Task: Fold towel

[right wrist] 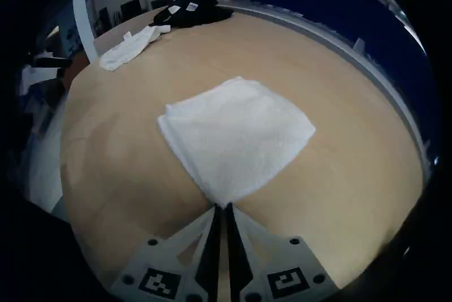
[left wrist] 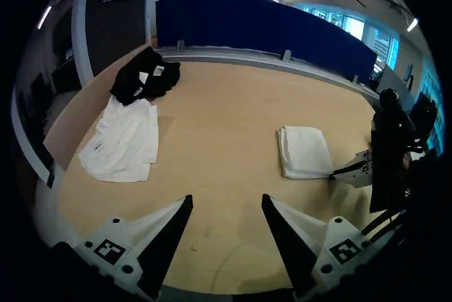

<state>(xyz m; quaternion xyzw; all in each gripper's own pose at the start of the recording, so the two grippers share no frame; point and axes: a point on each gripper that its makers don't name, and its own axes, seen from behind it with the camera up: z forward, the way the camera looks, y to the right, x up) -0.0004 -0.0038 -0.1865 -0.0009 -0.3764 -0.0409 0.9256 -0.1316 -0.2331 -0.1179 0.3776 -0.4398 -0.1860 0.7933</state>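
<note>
A white towel [right wrist: 237,135] lies folded into a flat square on the wooden table [right wrist: 350,149]. In the left gripper view the towel [left wrist: 305,151] rests right of centre. My right gripper [right wrist: 222,207] is shut, its fingertips pinching the towel's near corner. The left gripper view shows that gripper [left wrist: 353,171] low at the towel's right corner, held by a person's dark-sleeved arm [left wrist: 390,155]. My left gripper [left wrist: 226,201] hovers open over bare table, well short of the towel, with nothing between its fingers.
A pile of white cloths [left wrist: 124,138] and a black garment [left wrist: 144,78] lie at the table's far left edge. A blue partition [left wrist: 260,25] runs along the back of the table. The near table edge curves just below my left gripper.
</note>
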